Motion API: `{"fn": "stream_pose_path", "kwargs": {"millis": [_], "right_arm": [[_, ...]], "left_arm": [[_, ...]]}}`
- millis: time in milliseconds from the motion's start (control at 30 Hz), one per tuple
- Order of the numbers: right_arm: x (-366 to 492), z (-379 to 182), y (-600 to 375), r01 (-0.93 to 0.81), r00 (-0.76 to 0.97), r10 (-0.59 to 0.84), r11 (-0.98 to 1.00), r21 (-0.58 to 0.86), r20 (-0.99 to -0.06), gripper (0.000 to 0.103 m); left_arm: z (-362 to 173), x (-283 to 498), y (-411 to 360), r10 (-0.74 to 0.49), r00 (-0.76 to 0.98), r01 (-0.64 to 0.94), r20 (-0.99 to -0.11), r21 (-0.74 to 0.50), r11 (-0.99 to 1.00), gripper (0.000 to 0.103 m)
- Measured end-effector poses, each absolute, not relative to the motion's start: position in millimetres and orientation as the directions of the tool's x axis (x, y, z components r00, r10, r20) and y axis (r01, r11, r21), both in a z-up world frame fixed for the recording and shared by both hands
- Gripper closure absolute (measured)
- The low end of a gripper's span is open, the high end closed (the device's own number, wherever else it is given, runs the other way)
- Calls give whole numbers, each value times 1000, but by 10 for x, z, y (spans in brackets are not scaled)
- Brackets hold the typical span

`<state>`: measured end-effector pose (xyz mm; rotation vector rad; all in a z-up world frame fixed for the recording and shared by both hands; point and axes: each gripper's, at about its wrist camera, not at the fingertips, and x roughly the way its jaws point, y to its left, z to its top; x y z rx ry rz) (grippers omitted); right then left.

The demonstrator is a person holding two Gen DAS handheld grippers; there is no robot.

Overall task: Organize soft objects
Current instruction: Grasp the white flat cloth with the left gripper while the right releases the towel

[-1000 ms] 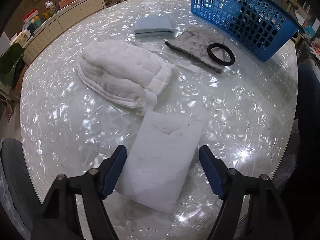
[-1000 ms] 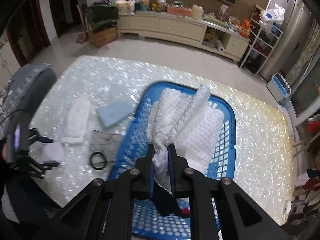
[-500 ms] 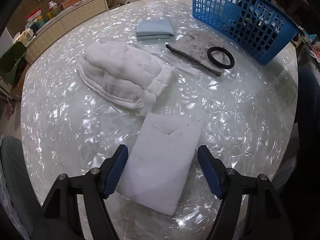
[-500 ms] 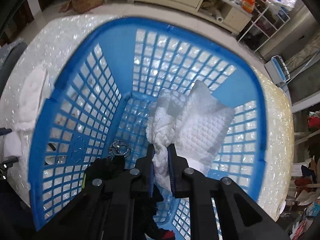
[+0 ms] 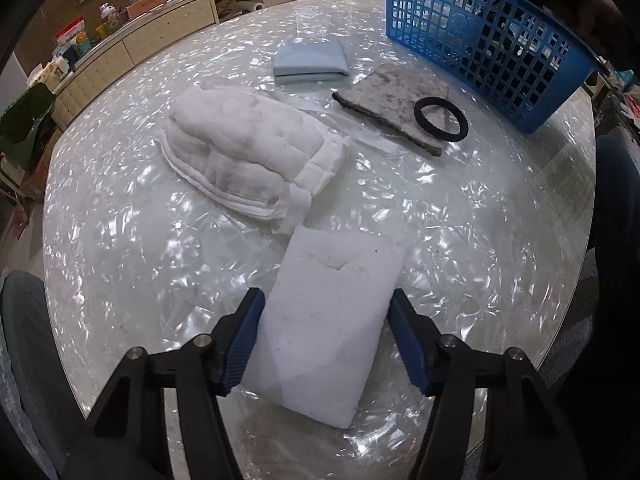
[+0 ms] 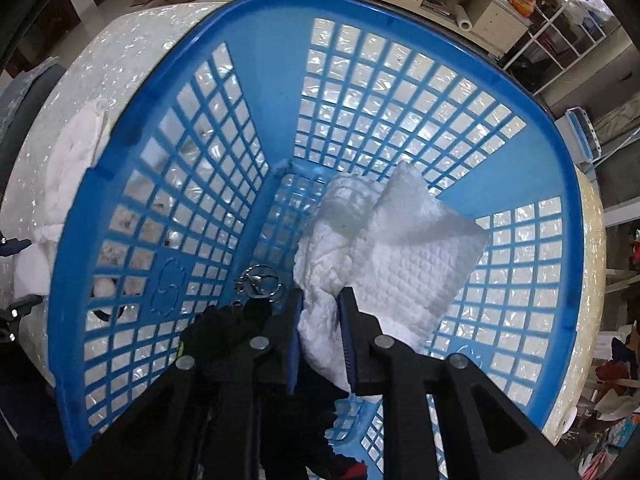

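Note:
My left gripper (image 5: pixel 326 320) is open, its blue fingers on either side of a flat white foam pad (image 5: pixel 328 320) near the table's front edge. Behind it lie a padded white cloth bundle (image 5: pixel 248 160), a folded light-blue cloth (image 5: pixel 310 62), and a grey felt mat (image 5: pixel 396 100) with a black ring (image 5: pixel 440 118) on it. The blue basket (image 5: pixel 488 40) stands at the back right. My right gripper (image 6: pixel 322 328) is shut on a white quilted cloth (image 6: pixel 400 248), deep inside the basket (image 6: pixel 280 80), where the cloth's far end rests on the floor.
A black fabric item (image 6: pixel 224 332) and a metal ring (image 6: pixel 260 282) lie in the basket beside my right gripper. A grey chair (image 5: pixel 24 340) stands at the table's left front. Cabinets and shelves line the room's far wall.
My right gripper went from above the basket down into it with the quilted cloth. My left gripper narrowed a little around the foam pad.

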<state>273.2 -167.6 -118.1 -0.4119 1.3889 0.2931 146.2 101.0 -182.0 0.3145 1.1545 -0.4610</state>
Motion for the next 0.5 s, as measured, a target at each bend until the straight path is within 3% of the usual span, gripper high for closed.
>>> {"fn": "stream_pose_path", "kwargs": {"millis": [100,167,300,433,500], "right_arm": [[2723,-1098,-1665,-436,170,-35,893,-107,-985,67],[2704,-996,-1684,-436,194,-57,890,-138,-979,47],[2648,-772,-1773,-420,242,-40,897,-142,-969,35],[2500,-526,-1826,-396,304,-10,908,-136,-953,13],[2401,-397,-1867,-382,328,5,915,-128,-945,10]], "left_arm": [[-1812,1445,995,-184,329,504,-926,8,863,43],[-1813,1436,986,-184,325,509,-927,8,861,45],[-1807,1420,975,-182,322,500,-929,4,866,48],[-1797,1399,976,-175,317,481,-932,-2,877,49],[-1788,1378,983,-174,311,473,-934,-7,881,49]]}}
